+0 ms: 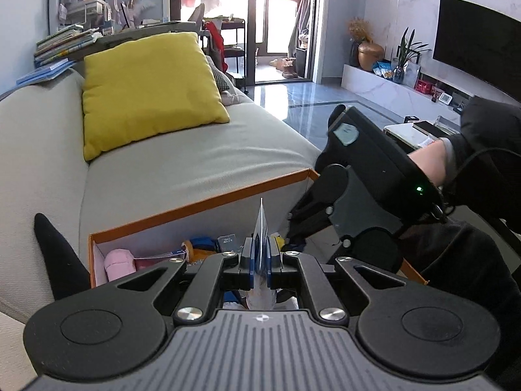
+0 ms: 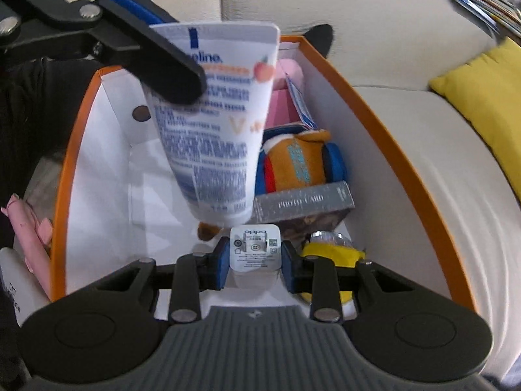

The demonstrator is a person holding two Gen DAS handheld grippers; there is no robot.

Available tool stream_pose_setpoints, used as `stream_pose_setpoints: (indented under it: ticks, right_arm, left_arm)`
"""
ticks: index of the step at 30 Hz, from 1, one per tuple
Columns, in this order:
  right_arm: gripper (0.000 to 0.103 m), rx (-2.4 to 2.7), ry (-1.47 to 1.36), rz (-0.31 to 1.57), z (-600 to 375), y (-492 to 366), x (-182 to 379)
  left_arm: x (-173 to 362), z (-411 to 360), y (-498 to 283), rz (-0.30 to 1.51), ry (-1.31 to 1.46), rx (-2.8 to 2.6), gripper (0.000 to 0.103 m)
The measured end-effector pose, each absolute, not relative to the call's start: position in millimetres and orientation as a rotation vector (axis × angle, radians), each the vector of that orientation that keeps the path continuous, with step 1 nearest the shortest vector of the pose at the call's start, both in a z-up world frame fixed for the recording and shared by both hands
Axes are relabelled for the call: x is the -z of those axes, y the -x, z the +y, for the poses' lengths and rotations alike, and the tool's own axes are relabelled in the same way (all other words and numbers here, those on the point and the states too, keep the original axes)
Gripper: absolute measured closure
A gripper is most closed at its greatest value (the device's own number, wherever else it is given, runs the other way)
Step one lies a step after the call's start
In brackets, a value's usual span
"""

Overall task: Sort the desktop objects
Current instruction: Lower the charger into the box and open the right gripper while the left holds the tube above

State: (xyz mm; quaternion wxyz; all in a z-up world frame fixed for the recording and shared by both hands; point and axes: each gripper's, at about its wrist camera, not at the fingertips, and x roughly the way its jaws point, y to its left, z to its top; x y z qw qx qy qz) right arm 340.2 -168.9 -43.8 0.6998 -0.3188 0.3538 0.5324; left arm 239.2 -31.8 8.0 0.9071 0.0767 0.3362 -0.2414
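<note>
My left gripper [image 1: 260, 259] is shut on a white Vaseline tube [image 1: 261, 228], seen edge-on between the blue pads. In the right wrist view the tube [image 2: 224, 150] hangs cap-down over the orange-rimmed white box [image 2: 384, 137], held from the upper left by the left gripper [image 2: 130, 16]. My right gripper [image 2: 255, 257] is shut on a white OPPO charger [image 2: 255, 249] just above the box. In the left wrist view the right gripper [image 1: 293, 228] reaches into the box [image 1: 202, 203] from the right.
The box holds an orange and blue plush toy [image 2: 299, 163], a pink item [image 2: 286, 97], a grey "photo card" box [image 2: 302, 202] and a yellow item [image 2: 332, 254]. It rests on a grey sofa [image 1: 195, 150] with a yellow cushion [image 1: 146, 88]. A pink object [image 2: 29, 228] lies left of the box.
</note>
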Motion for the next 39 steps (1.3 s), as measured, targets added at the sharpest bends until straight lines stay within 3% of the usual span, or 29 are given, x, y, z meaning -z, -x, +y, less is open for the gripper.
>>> stream_pose_setpoints:
  ticks: [14, 17, 20, 23, 24, 25, 34, 39]
  right_arm:
    - [0.066, -1.188, 0.879, 0.784, -154, -347, 52]
    - [0.054, -1.150, 0.910, 0.786, -153, -343, 49]
    - [0.052, -1.108, 0.933, 0.805, -155, -342, 44]
    - [0.061, -1.073, 0.898, 0.914, -154, -348, 45]
    - [0.076, -1.066, 0.883, 0.966, -152, -351, 48]
    - [0.083, -1.057, 0.879, 0.994, -149, -352, 51]
    - [0.082, -1.046, 0.847, 0.981, -134, -358, 60]
    - [0.082, -1.010, 0.829, 0.919, -155, -352, 36]
  left_arm:
    - [-1, -23, -239, 0.719, -0.134, 0.477, 0.096]
    - [-2, -23, -237, 0.717, -0.128, 0.474, 0.096]
    - [-4, -22, -235, 0.712, -0.127, 0.473, 0.096]
    - [-4, -22, -235, 0.712, -0.124, 0.474, 0.096]
    - [-4, -22, -235, 0.711, -0.124, 0.475, 0.096]
    - [-4, -22, -234, 0.709, -0.122, 0.476, 0.096]
    - [-8, -26, -230, 0.700, -0.121, 0.500, 0.096]
    - [-12, -41, -234, 0.689, -0.159, 0.544, 0.096]
